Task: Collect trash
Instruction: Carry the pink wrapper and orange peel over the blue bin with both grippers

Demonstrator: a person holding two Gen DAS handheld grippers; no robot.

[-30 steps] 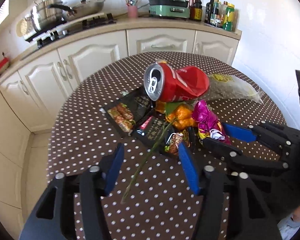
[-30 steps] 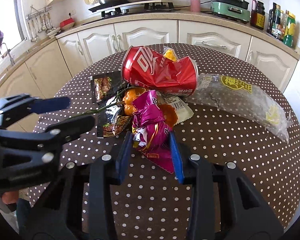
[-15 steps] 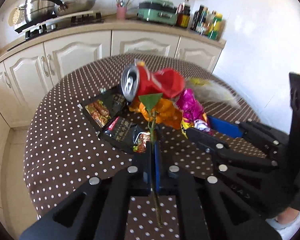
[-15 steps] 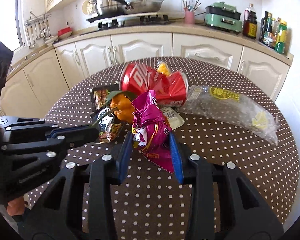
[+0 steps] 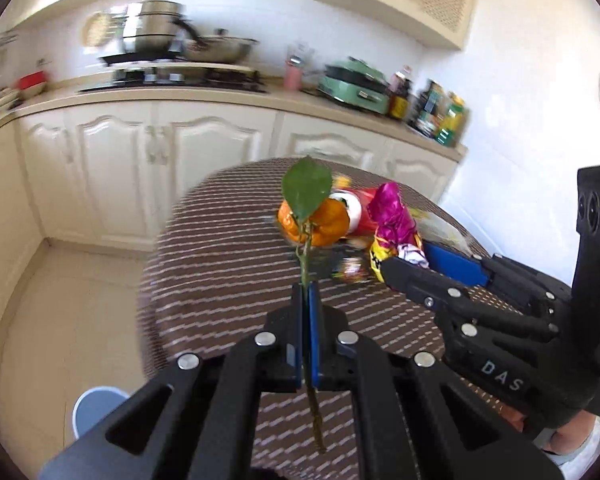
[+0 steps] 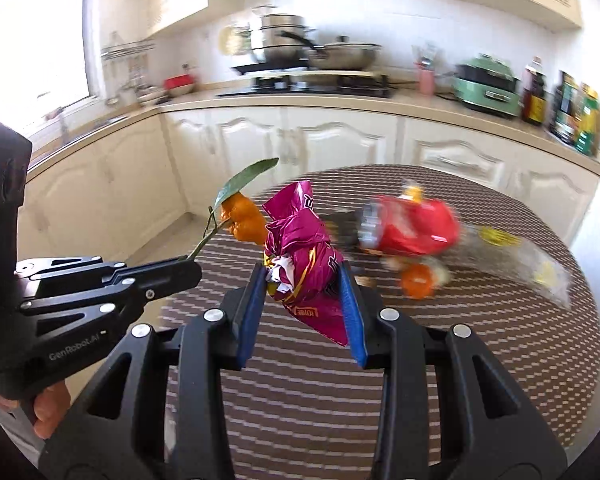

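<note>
The thin green stem with one leaf and an orange peel at its tip (image 5: 305, 248) is pinched between the blue pads of the left claw (image 5: 308, 296), which is pressed together on it so that no gap shows. It stands up above the brown dotted round counter (image 5: 220, 280), with its cut end hanging out below the pads. A grip low on the stalk looks chosen because the peel itself is too soft and ragged to clamp, and the stem gives a firm handle.

Just right of the stem, the crumpled magenta foil snack wrapper (image 6: 304, 256) is clamped between the pads of the right claw (image 6: 306, 300), which sits partly apart because the bunched foil fills the space. The wrapper is clear of the counter, its lower corner dangling free, so both pieces appear lifted together, one per hand, to save a trip.

Beyond the stem, on the counter, lie the crushed red drinks can (image 6: 412, 228), a loose piece of orange peel (image 6: 418, 282) and a clear crinkled plastic bag with yellow print (image 6: 532, 264); these are not yet collected. Dark snack packets seem to lie near the can, but blur hides them.

Below and left of the stem, a pale blue round rim (image 5: 96, 408) shows on the tiled floor; it may be the bin, though I cannot be sure
</note>
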